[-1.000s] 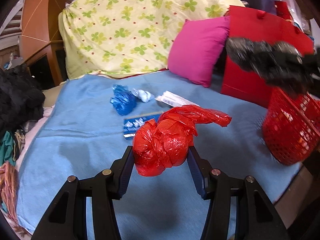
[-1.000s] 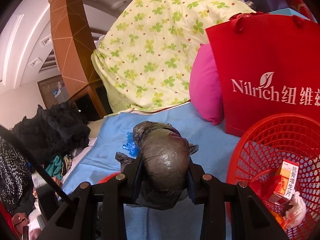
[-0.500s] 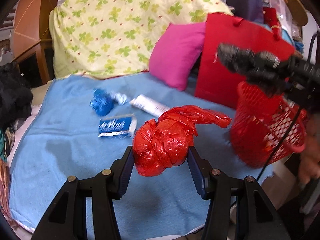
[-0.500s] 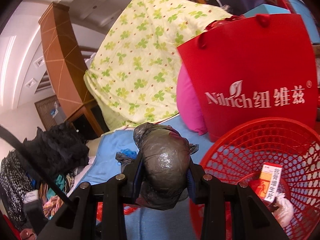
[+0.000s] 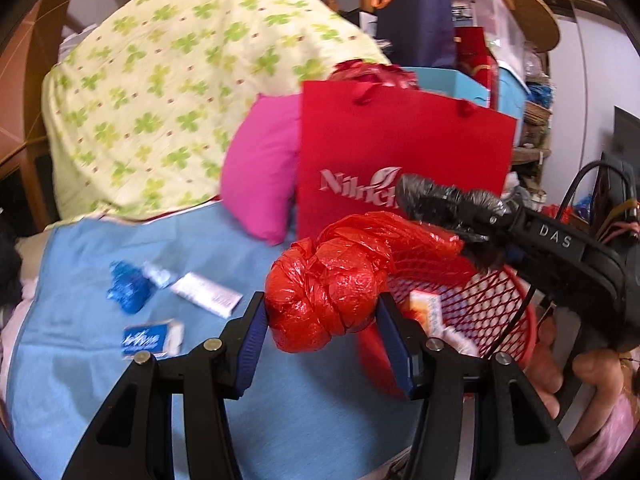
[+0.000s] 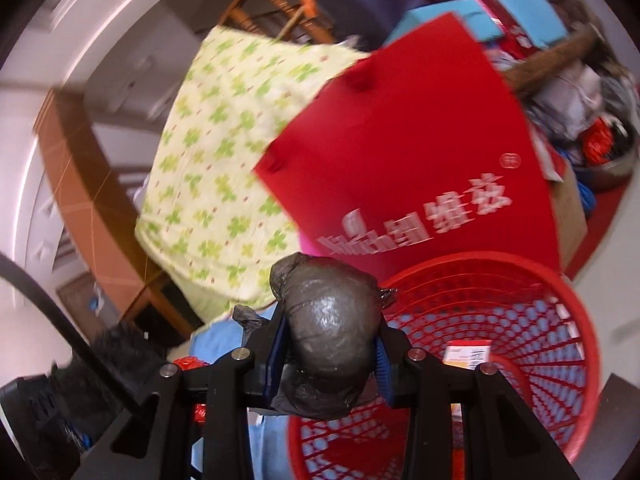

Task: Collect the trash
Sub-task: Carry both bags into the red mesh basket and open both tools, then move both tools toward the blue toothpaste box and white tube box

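A knotted red plastic bag point(image 5: 326, 300) was clamped between the blue pads of the left gripper point(image 5: 323, 334), held partly open around its bulk, at the near rim of the red mesh basket point(image 5: 508, 320). A wadded black plastic bag point(image 6: 328, 340) was pinched by the narrowly parted right gripper point(image 6: 329, 356) over that basket's rim. A small orange-and-white box point(image 6: 468, 354) was seen inside. Further off, a blue wrapper point(image 5: 128, 292), a white tube point(image 5: 208, 294) and a blue packet point(image 5: 152, 338) were left on the blue sheet point(image 5: 80, 360).

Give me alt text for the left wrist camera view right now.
The left gripper clamps a knotted red plastic bag beside a red mesh basket, where the right gripper holds a black bag. Small packets lie on the blue sheet.
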